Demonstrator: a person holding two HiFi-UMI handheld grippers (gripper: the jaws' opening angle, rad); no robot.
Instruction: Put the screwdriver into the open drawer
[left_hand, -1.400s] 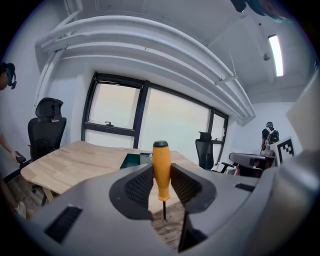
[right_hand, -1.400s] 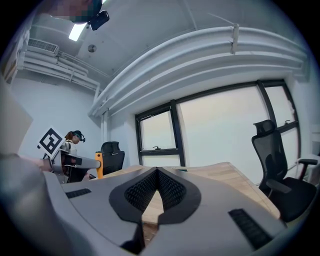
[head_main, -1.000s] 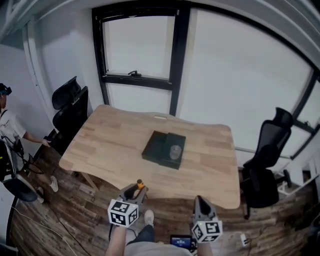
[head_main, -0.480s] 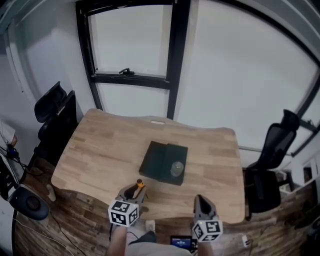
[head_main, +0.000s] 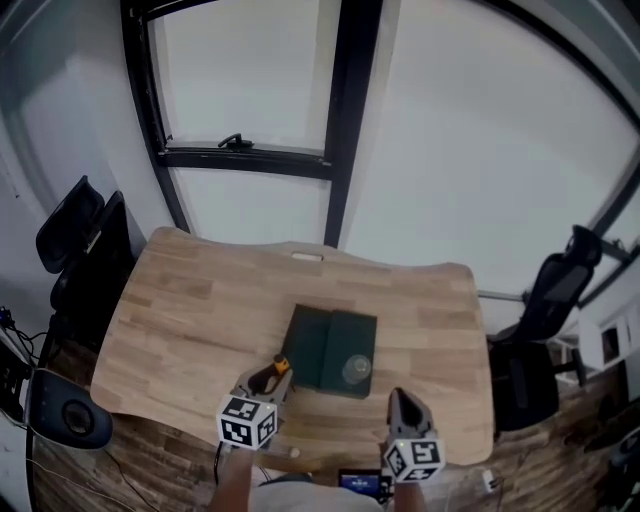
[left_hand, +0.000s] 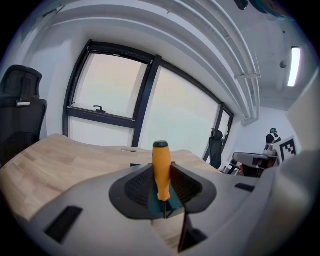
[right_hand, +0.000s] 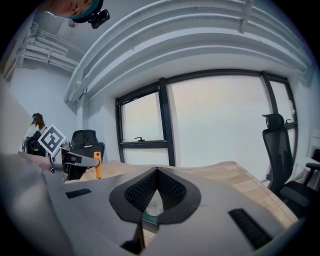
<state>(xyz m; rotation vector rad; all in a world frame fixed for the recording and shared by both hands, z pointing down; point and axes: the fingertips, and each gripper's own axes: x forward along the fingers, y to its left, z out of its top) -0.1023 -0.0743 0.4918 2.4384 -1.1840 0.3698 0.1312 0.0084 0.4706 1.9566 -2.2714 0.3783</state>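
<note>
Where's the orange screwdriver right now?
The screwdriver is clamped in the left hand-held gripper, low and left of centre in the head view, beside the dark green box.

Grey tongs (right_hand: 156, 172) (ribbed black pads (right_hand: 141, 192)) bear marker cubes (head_main: 246, 422).

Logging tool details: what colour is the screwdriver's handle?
Orange with a black cap; the screwdriver shows best in the left gripper view.

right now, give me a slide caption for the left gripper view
Left gripper shut on an orange-handled screwdriver, wooden table and window ahead.
</note>
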